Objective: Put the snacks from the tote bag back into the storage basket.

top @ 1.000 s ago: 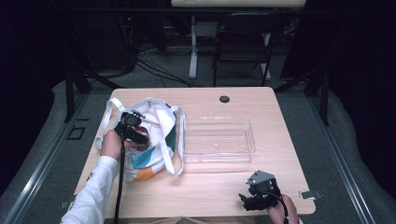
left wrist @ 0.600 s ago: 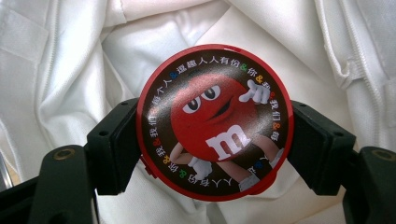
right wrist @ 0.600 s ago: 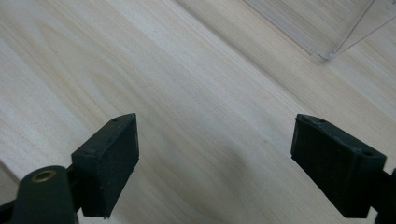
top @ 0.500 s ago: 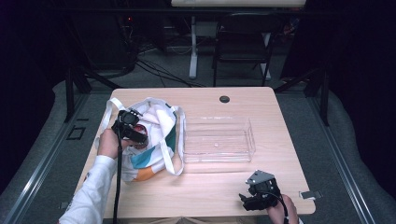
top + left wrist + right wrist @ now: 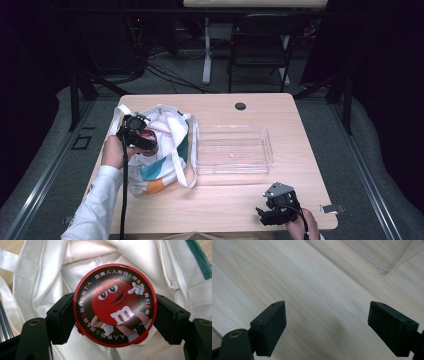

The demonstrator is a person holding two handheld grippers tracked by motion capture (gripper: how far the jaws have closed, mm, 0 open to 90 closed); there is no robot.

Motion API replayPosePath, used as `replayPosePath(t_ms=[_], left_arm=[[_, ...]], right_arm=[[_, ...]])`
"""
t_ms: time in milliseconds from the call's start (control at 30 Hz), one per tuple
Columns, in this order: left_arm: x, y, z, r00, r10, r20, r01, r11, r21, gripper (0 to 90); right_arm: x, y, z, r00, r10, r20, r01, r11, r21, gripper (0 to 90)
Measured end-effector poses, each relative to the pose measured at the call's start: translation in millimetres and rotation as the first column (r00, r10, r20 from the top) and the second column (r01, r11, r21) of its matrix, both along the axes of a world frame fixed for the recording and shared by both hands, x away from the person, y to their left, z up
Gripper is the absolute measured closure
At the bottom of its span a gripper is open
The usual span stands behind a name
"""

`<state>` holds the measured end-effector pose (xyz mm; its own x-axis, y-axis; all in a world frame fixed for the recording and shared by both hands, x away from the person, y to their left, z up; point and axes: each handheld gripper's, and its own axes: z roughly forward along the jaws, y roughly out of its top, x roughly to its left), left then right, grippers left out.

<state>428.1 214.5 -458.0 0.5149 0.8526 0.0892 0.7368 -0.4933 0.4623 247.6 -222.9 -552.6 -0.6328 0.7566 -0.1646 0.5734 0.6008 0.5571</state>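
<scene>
The pale wooden worktop (image 5: 220, 200) carries a white fabric tote bag with teal and orange panels (image 5: 162, 150) and, beside it, a clear rectangular plastic tray (image 5: 233, 150). The left gripper (image 5: 115, 315) pinches a round red tin with a cartoon candy figure on its lid (image 5: 115, 305) between its fingers (image 5: 61, 317), directly above the bag's open white lining. The right gripper (image 5: 334, 327) hovers over bare wood, fingers (image 5: 270, 325) spread wide, with the tray's corner beyond its right finger.

left gripper (image 5: 115, 317) jaws clamped, right gripper (image 5: 327, 327) jaws apart
</scene>
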Motion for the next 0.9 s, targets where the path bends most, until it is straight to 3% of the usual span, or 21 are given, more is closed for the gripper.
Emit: replayPosePath(t_ms=[167, 900], left_arm=[[-2.8, 0.9, 9.6, 0.9998, -0.005, 0.022, 0.005, 1.0, -0.008, 25.7], [-6.3, 0.0, 32.2, 0.9986, -0.029, 0.044, 0.03, 0.9991, -0.029, 25.7]], right_arm=[[0.3, 0.0, -0.3, 1.0, -0.003, 0.003, 0.003, 1.0, 0.002, 14.7], [0.9, 0.2, -0.5, 1.0, -0.004, 0.002, 0.004, 1.0, -0.001, 14.7]])
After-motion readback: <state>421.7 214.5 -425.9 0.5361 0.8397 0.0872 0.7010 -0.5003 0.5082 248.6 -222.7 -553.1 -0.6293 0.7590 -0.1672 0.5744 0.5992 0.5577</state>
